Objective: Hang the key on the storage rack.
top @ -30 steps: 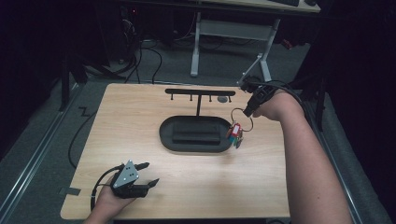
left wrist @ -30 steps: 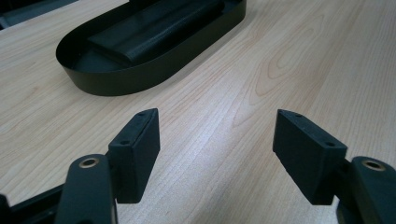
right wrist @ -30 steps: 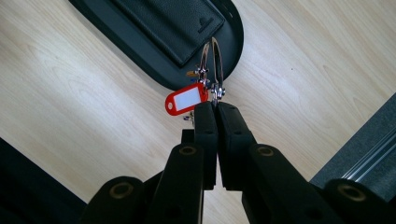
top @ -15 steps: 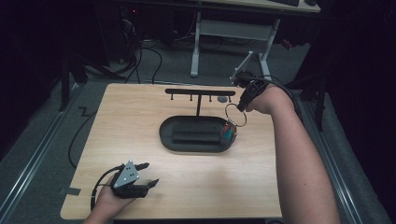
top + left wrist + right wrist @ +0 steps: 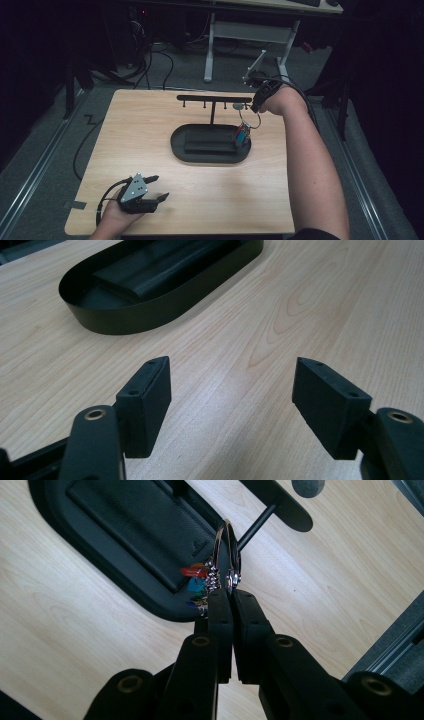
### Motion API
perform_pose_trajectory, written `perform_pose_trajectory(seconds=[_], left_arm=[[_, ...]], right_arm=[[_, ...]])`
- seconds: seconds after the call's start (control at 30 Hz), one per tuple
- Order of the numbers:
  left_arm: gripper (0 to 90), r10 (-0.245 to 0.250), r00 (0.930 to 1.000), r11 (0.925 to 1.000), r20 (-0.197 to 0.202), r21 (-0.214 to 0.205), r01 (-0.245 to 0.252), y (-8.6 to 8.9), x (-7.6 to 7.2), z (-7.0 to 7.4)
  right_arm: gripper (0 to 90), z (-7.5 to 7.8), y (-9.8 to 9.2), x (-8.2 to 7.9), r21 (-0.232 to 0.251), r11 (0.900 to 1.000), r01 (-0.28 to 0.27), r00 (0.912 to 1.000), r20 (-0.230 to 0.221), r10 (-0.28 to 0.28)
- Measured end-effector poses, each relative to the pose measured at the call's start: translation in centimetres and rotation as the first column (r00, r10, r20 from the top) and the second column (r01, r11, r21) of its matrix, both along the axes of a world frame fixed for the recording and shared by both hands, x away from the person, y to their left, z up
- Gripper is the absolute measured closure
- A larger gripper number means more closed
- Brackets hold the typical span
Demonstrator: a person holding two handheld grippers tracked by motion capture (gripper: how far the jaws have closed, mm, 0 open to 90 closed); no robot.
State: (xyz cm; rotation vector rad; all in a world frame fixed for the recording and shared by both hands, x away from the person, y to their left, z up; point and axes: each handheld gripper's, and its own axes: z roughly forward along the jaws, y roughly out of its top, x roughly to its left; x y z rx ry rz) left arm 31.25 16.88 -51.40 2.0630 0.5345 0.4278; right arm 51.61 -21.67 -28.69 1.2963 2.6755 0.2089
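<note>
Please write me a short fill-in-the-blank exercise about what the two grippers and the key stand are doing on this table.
1. The right gripper is shut on a metal ring of coloured ____.
2. The left gripper rests low over the light wooden table with its jaws ____.
3. The black oval tray carries a thin post topped by a black bar with small ____.

Missing words: keys; open; hooks
</note>
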Motion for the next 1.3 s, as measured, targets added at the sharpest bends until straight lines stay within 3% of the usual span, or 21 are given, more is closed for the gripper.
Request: perform_pose_trajectory(seconds=[0.5,0.6,0.7,0.73,1.0,1.23,1.3], left_arm=[[32.5,-0.015,0.9998,0.9996,-0.011,0.023,0.015,-0.2,0.0,-0.2],[32.4,-0.021,0.9997,0.9993,-0.011,0.031,0.022,-0.3,-0.1,-0.2],[32.5,-0.024,0.9997,0.9991,-0.008,0.034,0.024,-0.4,-0.1,-0.3],[32.4,-0.024,0.9997,0.9991,-0.008,0.034,0.024,-0.4,-0.1,-0.3],[32.3,-0.027,0.9995,0.9991,-0.015,0.034,0.028,-0.5,0.0,-0.3],[32.1,-0.026,0.9995,0.9989,-0.017,0.038,0.027,-0.5,0.1,-0.3],[32.1,-0.027,0.9995,0.9989,-0.014,0.039,0.027,-0.6,0.1,-0.3]], right_arm=[[87.9,-1.5,0.1,1.8,-0.014,0.9996,0.024,0.9996,0.016,-0.024],[87.2,-1.8,0.4,2.3,-0.020,0.9997,0.011,0.9993,0.036,-0.011],[82.0,-1.7,0.5,2.4,-0.014,0.9987,0.049,0.9970,0.061,-0.048],[80.5,-1.6,0.4,2.4,-0.013,0.9992,0.037,0.9966,0.075,-0.036],[73.0,-1.0,0.1,1.1,0.016,0.9981,0.060,0.9924,0.106,-0.062],[60.0,-1.1,-0.5,-0.6,0.052,0.9959,0.075,0.9878,0.133,-0.081],[52.1,-1.4,-0.8,-1.3,0.074,0.9928,0.094,0.9818,0.158,-0.105]])
